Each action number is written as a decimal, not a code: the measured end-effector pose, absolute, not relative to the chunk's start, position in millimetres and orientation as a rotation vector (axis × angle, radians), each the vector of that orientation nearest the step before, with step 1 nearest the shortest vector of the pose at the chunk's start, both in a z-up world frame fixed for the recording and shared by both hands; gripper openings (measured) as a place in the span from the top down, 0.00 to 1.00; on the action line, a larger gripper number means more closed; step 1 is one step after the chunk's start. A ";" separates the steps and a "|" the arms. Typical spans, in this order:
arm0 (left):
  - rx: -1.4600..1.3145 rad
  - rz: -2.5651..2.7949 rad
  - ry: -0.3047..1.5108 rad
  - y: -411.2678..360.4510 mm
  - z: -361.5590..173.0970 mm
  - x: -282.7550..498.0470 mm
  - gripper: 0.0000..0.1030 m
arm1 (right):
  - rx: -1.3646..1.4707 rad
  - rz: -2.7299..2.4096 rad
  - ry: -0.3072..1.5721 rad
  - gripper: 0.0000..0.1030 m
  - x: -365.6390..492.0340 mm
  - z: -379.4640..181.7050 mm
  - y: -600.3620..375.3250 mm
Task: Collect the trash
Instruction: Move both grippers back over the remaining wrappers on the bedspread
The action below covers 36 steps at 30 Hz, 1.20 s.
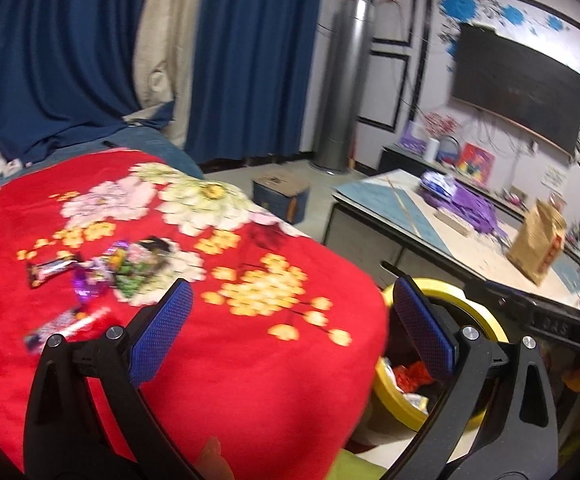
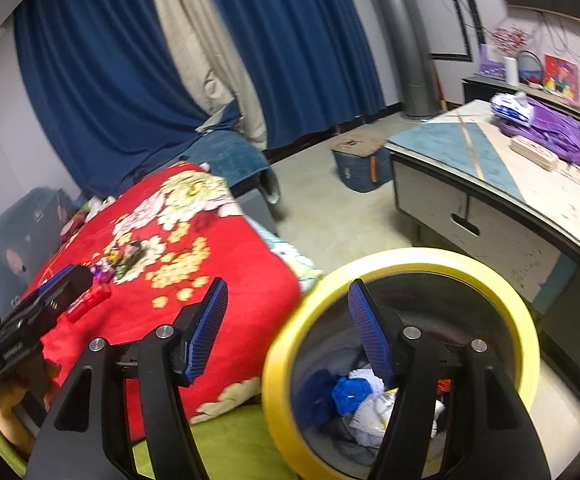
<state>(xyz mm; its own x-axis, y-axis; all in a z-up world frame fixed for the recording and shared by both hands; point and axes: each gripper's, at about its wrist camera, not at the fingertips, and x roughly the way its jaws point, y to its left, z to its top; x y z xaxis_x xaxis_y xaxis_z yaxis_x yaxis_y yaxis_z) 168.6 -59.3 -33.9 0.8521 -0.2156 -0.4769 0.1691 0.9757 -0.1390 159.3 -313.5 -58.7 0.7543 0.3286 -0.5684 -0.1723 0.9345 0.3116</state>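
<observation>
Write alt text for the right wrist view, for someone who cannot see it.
An open, empty right gripper hangs over the edge of a yellow-rimmed trash bin holding crumpled scraps. To the left, candy wrappers lie on a red floral blanket, with the left gripper near them.

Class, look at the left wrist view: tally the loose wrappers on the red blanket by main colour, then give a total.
Dark wrapper: 1
Purple wrapper: 1
Green-patterned wrapper: 1
Red-and-white wrapper: 1
Total: 4 (blurred, so approximate)
</observation>
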 end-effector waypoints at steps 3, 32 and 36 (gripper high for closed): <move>-0.112 -0.159 0.490 -40.9 -28.9 166.6 0.11 | 0.220 0.312 0.658 0.41 162.5 -51.3 -295.5; -0.175 -0.002 0.609 97.7 -40.5 171.0 0.11 | 0.113 0.650 0.713 0.41 248.7 -7.2 -99.6; -0.208 -0.037 0.657 106.5 -53.1 176.8 0.15 | 0.097 0.678 0.772 0.42 263.3 -17.3 -75.4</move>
